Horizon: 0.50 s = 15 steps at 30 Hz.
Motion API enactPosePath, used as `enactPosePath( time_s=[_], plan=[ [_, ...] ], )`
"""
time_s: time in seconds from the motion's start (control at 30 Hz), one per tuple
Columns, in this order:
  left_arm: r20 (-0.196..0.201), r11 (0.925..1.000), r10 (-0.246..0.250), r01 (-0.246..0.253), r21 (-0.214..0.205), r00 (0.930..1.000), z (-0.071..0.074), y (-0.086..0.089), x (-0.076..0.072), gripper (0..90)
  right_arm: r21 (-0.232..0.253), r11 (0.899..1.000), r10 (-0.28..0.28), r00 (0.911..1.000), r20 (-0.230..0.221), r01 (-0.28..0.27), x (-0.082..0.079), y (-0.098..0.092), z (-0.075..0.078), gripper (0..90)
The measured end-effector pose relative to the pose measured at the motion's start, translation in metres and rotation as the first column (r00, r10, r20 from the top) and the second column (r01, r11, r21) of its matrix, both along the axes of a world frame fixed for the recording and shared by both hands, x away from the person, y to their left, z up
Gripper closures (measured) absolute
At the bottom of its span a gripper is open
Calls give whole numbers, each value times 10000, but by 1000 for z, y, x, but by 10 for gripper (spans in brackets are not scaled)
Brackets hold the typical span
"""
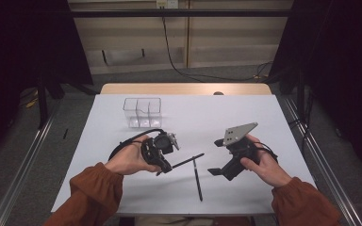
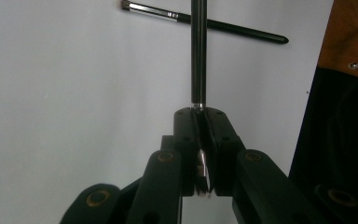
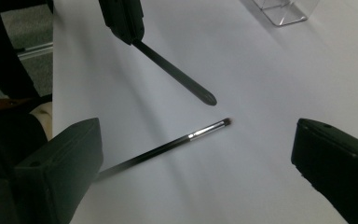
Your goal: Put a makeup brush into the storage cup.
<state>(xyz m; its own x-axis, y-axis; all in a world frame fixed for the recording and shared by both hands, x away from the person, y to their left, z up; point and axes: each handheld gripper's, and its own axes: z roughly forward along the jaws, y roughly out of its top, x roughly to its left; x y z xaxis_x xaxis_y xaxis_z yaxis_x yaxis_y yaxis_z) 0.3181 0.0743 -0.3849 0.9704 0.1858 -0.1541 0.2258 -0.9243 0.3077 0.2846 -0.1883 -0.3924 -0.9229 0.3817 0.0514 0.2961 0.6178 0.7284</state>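
Jaws of the left gripper (image 2: pixel 199 140) are clenched on the bristle end of a slim black makeup brush (image 2: pixel 198 51), whose handle juts straight out past them above the white table (image 1: pixel 245 117). Just beyond its tip, a second thin black brush (image 3: pixel 168 145) lies flat, between the right gripper's (image 3: pixel 196 158) wide-spread, empty jaws.

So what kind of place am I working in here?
Probably a lab-style recording bay rather than a home: a white-covered table with dark curtains on both sides, metal floor rails, and little laid out beyond a clear divided box and two makeup brushes.
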Motion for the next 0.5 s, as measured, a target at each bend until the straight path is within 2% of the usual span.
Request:
enactPosePath(
  time_s=[0.07, 0.1, 0.13, 0.17, 0.27, 0.4, 0.47, 0.5],
  plan=[
    [-73, 9998, 151, -152, -93, 9999, -2, -1, -1, 840, -122, 9997, 206, 9993, -328, -210, 4, 3, 2, 23],
    [-67, 10000, -66, 67, 66, 10000, -1, -1, 1, 840, -208, 9994, 254, 9990, -361, -262, 5, 5, 2, 21],
    [11, 10000, 49, -49, 5, 10000, -3, -1, 1, 840, -257, 9991, 314, 9990, -325, -323, 7, 7, 2, 19],
    [-141, 10000, 16, -15, 79, 9999, -3, -1, 2, 840, -339, 9986, 382, 9986, -352, -394, 8, 8, 3, 22],
    [-207, 9999, -6, 8, 100, 9998, -4, -1, 2, 839, -603, 9967, 509, 9973, -521, -540, 13, 12, 3, 30],
    [-91, 9997, -77, 79, 248, 9999, -5, -1, 2, 840, -1163, 9896, 803, 9961, -374, -842, 16, 17, 5, 61],
    [-246, 9995, -181, 188, 270, 9995, -5, 0, 3, 839, -1193, 9857, 1135, 9922, -522, -1190, 18, 18, 6, 49],
    [-103, 9995, -102, 105, 286, 9999, -6, 0, 3, 840, -1302, 9825, 1269, 9904, -552, -1331, 19, 19, 6, 52]
  ],
)
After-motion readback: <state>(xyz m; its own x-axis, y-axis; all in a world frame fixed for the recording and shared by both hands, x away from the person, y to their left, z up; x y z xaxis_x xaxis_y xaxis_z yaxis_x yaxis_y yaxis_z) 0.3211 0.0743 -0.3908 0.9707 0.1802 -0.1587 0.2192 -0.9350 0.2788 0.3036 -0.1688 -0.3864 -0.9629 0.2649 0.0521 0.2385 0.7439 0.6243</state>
